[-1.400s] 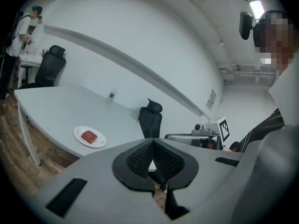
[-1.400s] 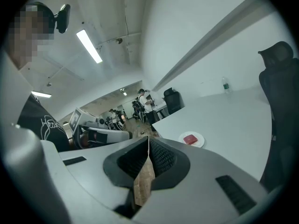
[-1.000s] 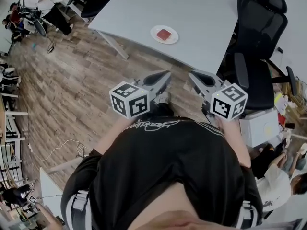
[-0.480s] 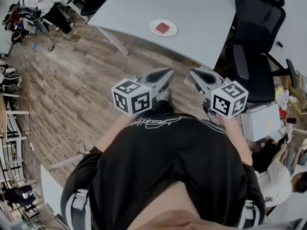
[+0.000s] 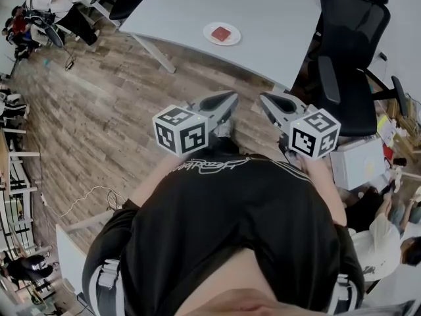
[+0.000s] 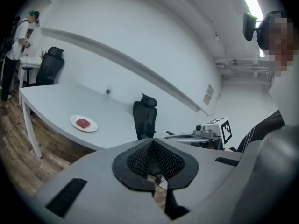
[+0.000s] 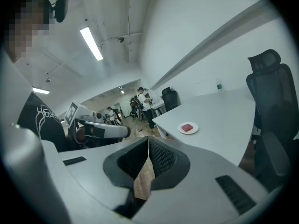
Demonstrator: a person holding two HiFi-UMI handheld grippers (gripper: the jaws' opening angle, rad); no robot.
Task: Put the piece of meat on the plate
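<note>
A red piece of meat point(image 5: 222, 33) lies on a small white plate point(image 5: 210, 31) on the grey table point(image 5: 276, 18), far ahead of me. The meat point(image 6: 83, 122) and plate point(image 6: 93, 126) also show small in the left gripper view, and the meat point(image 7: 187, 127) on its plate point(image 7: 195, 129) shows in the right gripper view. My left gripper point(image 5: 231, 98) and right gripper point(image 5: 263, 99) hang side by side before the person's chest, over the wooden floor. Both are shut with nothing between the pads. Neither is near the plate.
A black office chair point(image 5: 348, 51) stands at the table's right end, close to the right gripper's side. A slanted table leg point(image 5: 154, 56) drops to the plank floor point(image 5: 99, 104) on the left. People and desks fill the far left edge.
The table with the plate has slid toward the top of the head view. Both grippers keep their place before the chest and stay shut.
</note>
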